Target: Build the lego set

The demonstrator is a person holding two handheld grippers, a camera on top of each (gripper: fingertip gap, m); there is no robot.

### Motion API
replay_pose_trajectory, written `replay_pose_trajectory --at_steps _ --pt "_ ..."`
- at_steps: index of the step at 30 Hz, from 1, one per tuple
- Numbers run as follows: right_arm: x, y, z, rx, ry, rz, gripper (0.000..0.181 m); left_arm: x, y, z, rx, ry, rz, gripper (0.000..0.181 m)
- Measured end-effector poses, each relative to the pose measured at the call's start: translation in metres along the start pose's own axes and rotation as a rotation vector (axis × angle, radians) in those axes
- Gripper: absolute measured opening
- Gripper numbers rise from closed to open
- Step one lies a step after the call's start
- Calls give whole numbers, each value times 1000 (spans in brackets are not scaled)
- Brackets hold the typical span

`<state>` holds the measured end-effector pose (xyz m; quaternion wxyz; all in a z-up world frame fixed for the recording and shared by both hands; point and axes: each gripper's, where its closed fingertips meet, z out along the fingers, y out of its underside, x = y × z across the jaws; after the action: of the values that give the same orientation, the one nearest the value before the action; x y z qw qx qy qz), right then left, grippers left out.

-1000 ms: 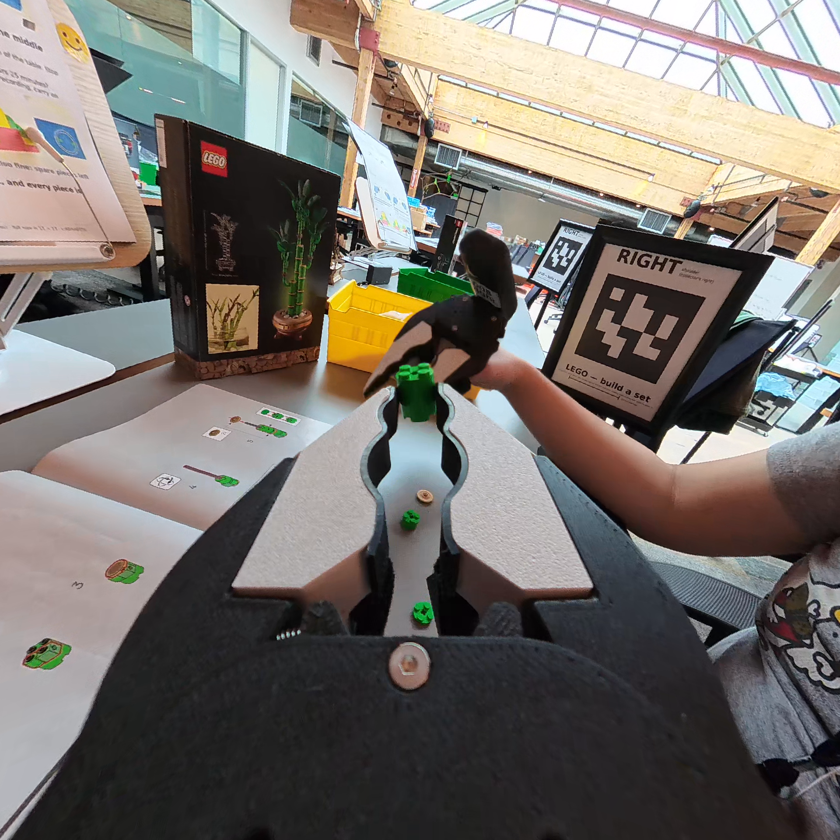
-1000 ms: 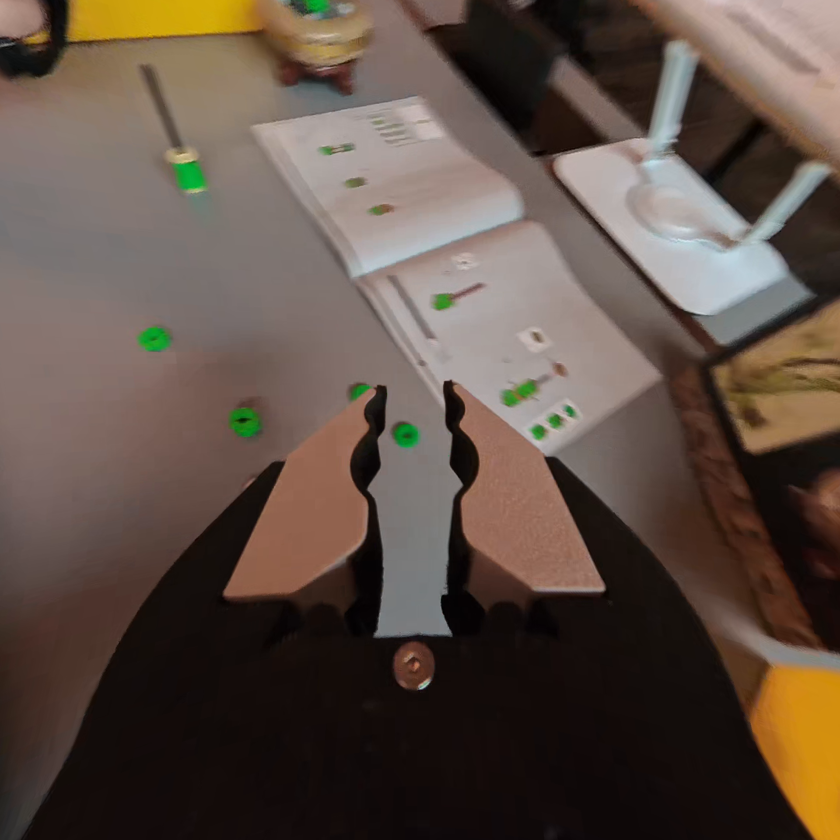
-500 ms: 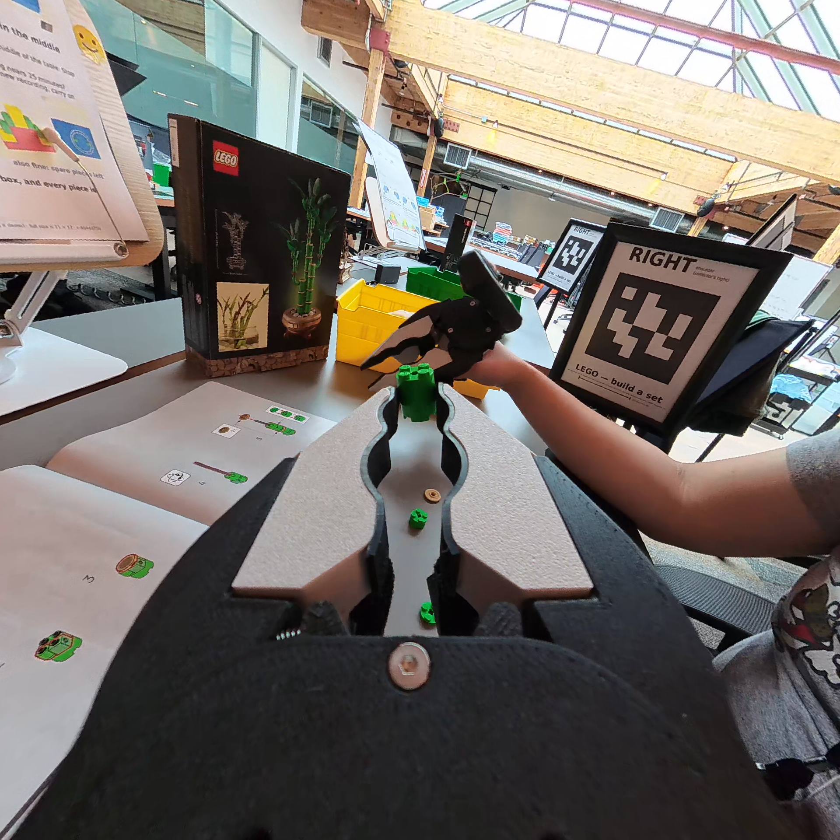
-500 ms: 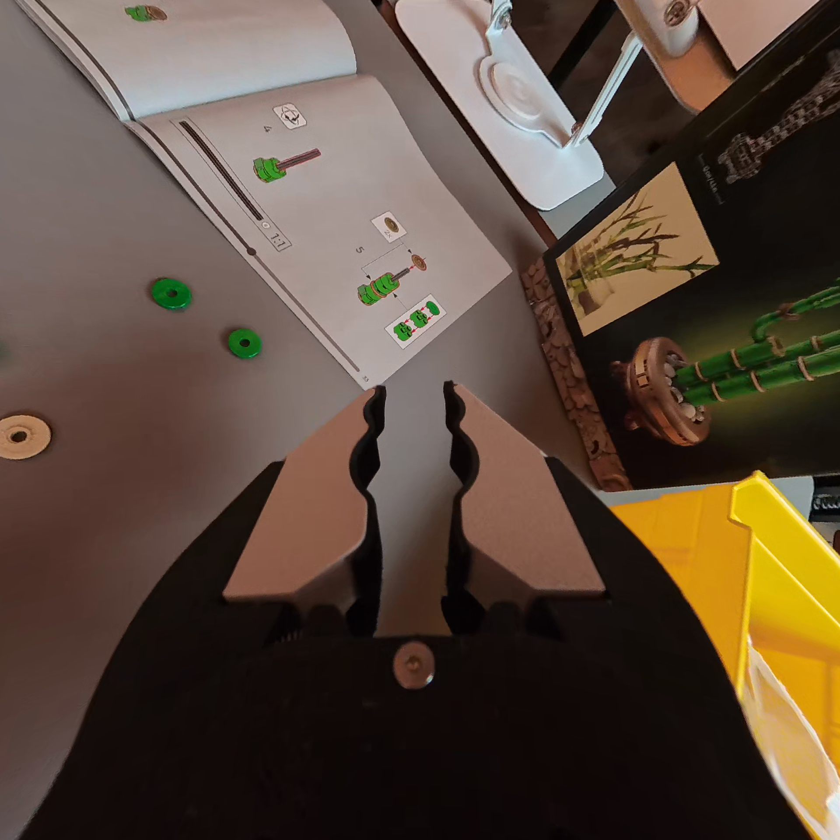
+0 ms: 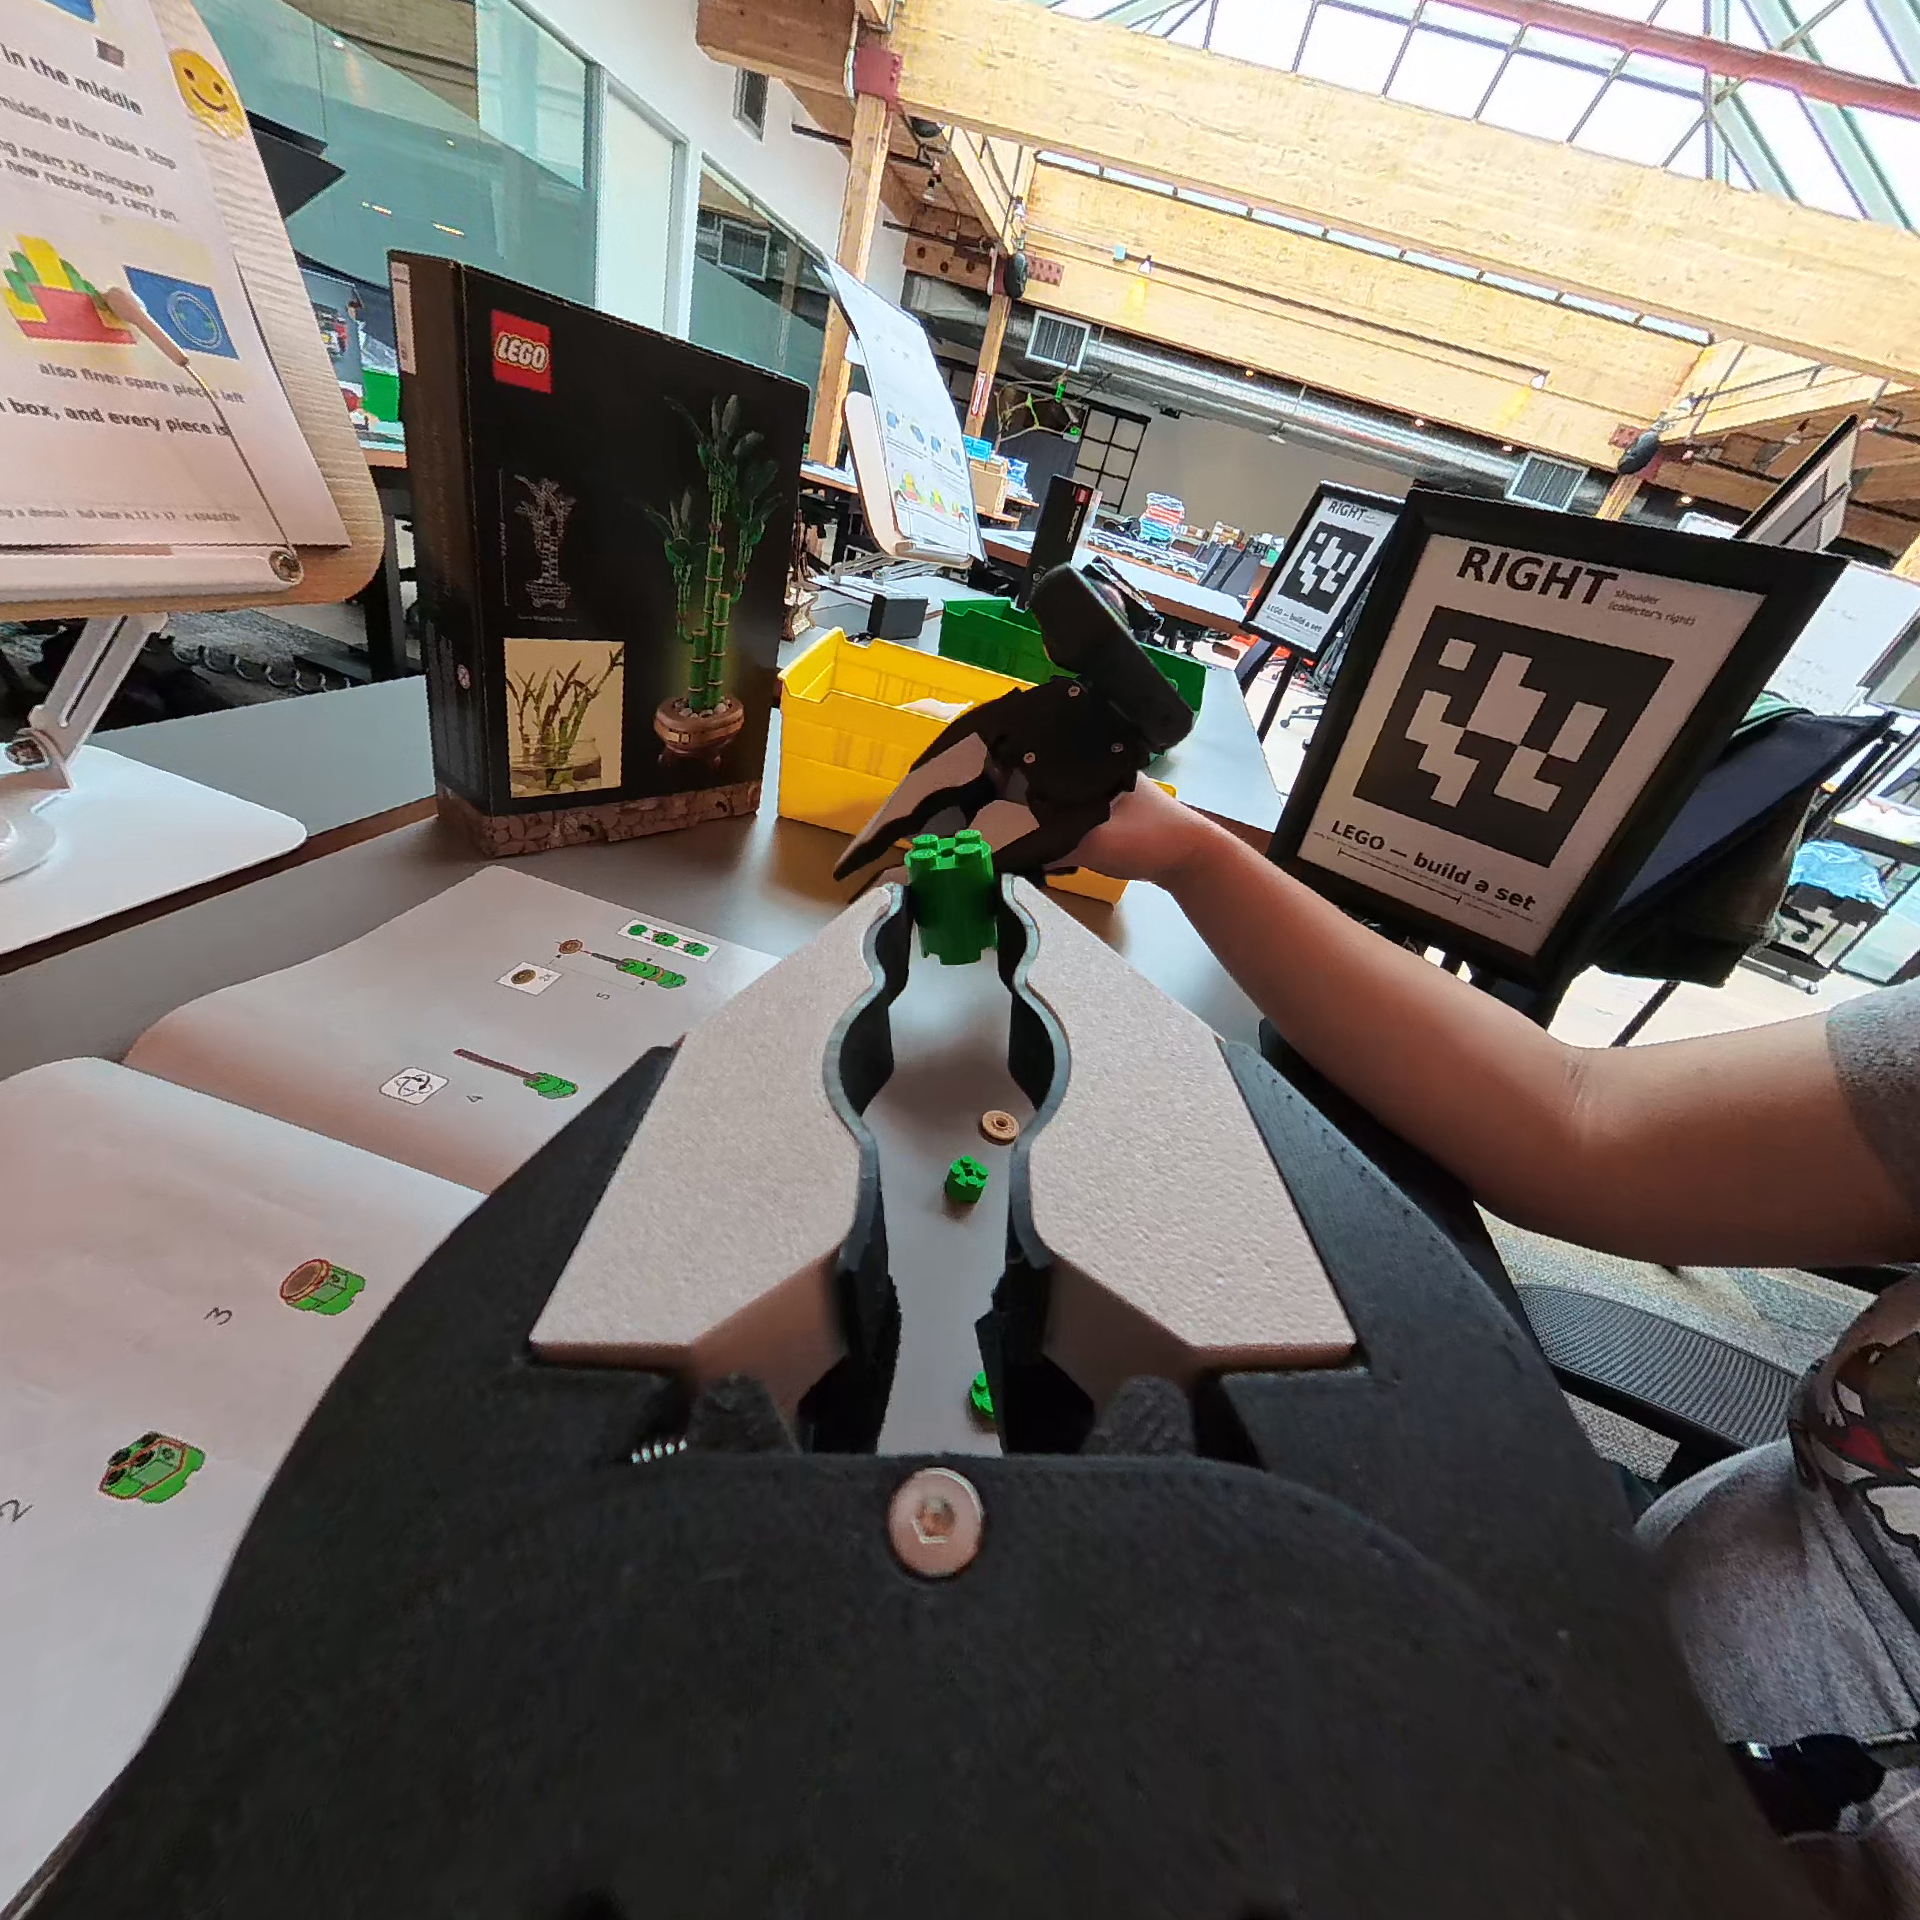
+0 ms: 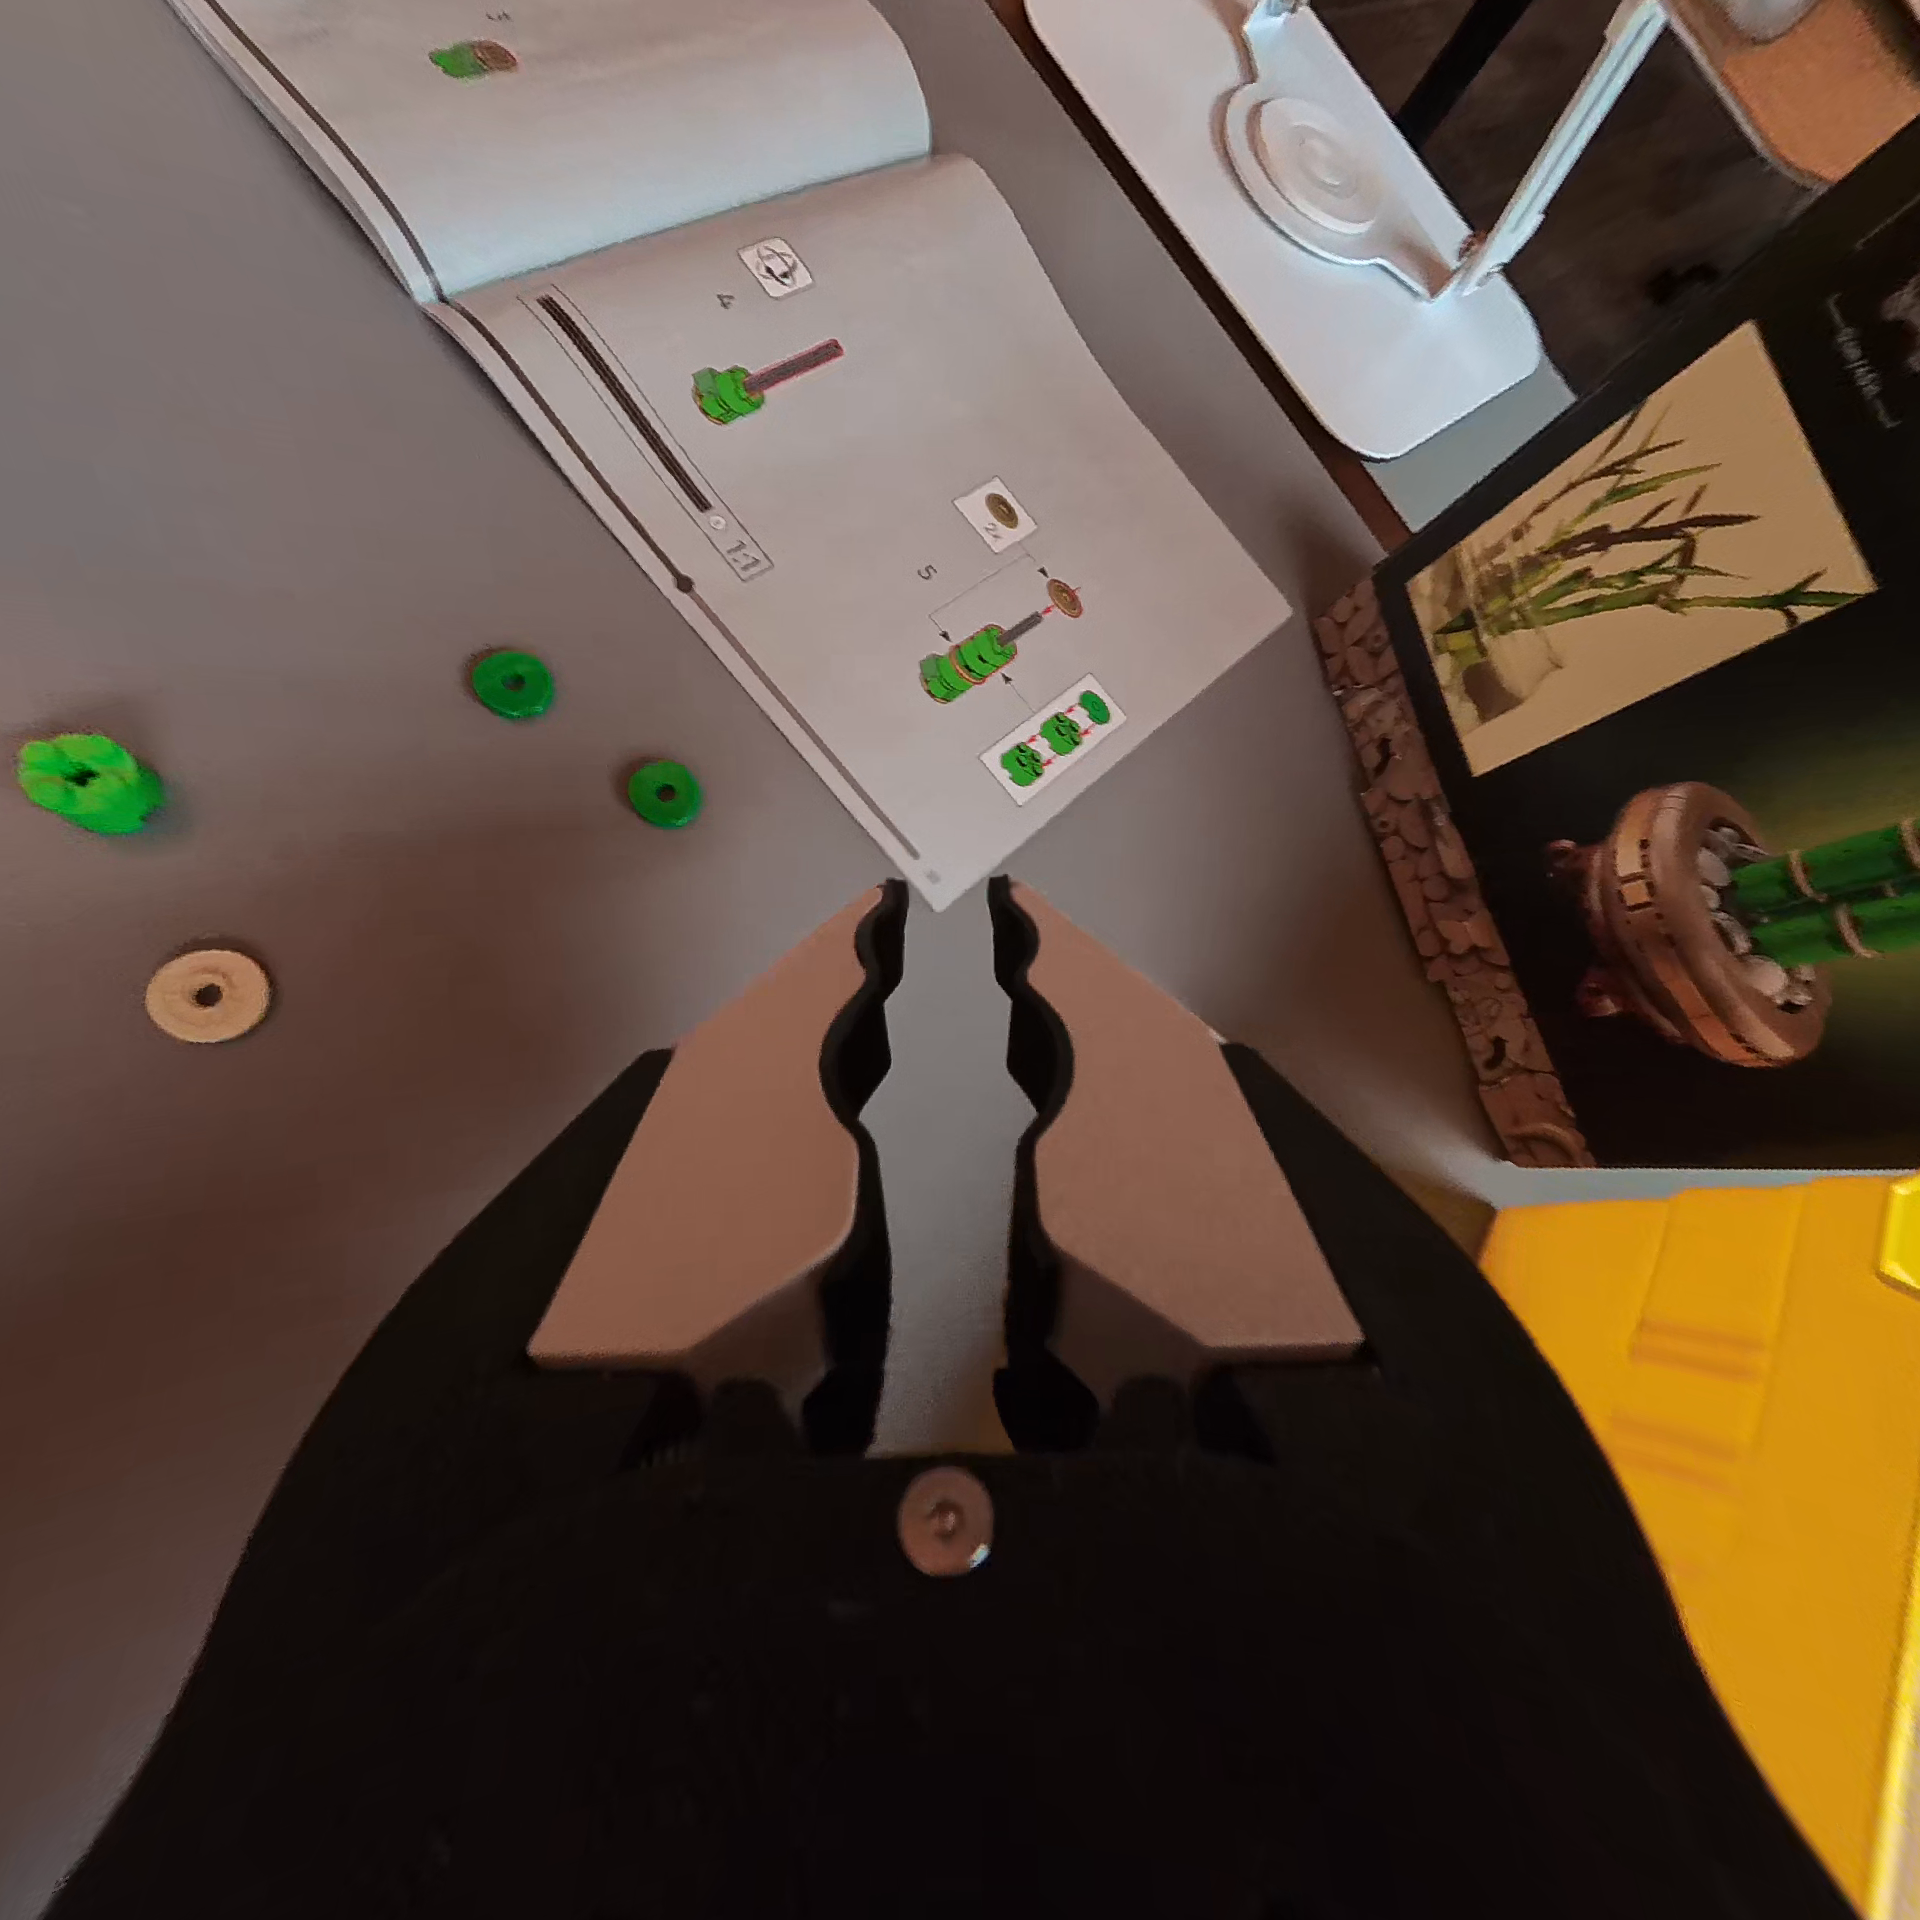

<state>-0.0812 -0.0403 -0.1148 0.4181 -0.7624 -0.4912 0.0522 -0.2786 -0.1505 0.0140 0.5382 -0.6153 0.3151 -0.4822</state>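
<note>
My left gripper is shut on a green round brick stack, held upright at the fingertips above the table. My right gripper shows just behind that stack, pointing left and down. In the right wrist view the right gripper is empty with its jaws slightly apart, over the corner of the open instruction booklet. Loose on the grey table lie two green round plates, a green round brick and a tan round plate.
The black set box stands at the back, with a yellow bin to its right. A framed marker sign stands at the right. A white stand base sits beyond the booklet. A person's arm reaches in from the right. My hands' fingertips stand some 25 cm from each other. The tan round plate is about 12 cm from my right fingertips and 25 cm from my left. My left wrist view looks at it from another angle.
My right gripper swung from over the loose pieces towards the booklet corner and box, and dropped lower behind the green stack. My left gripper kept its hold and barely moved.
</note>
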Motion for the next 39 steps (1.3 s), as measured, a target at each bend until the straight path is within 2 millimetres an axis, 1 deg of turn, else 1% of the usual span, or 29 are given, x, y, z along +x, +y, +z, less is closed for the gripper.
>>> replay_pose_trajectory --at_steps 3,5,7,9,12,18,23,30,33,36,39 --pt "-21 -4 5 -1 -114 15 16 1 1 1 -4 4 -3 14" --pt "-32 -2 11 -30 -155 -14 17 1 3 2 -14 7 -3 14" --pt "-41 0 17 -58 -181 -49 24 1 5 4 -26 7 2 14" --pt "-52 -4 22 -56 -221 -62 25 1 8 5 -39 4 9 14" --pt "-60 -6 28 -63 -250 -75 26 0 10 6 -54 -4 13 14" --pt "-70 -5 37 -54 -333 -27 26 1 11 7 -60 -1 10 14" --pt "-67 -6 39 -31 -338 0 26 -2 12 6 -60 -5 2 14" --pt "-67 1 41 -60 -344 8 26 -1 11 7 -61 0 5 14" --pt "-67 0 43 -55 -351 15 25 -2 10 5 -60 -8 16 14" --pt "-68 -1 43 -55 -357 19 24 -4 -1 -1 -10 -29 31 13" --pt "-69 -1 44 -55 -366 26 22 -9 -21 -13 89 -78 61 14"
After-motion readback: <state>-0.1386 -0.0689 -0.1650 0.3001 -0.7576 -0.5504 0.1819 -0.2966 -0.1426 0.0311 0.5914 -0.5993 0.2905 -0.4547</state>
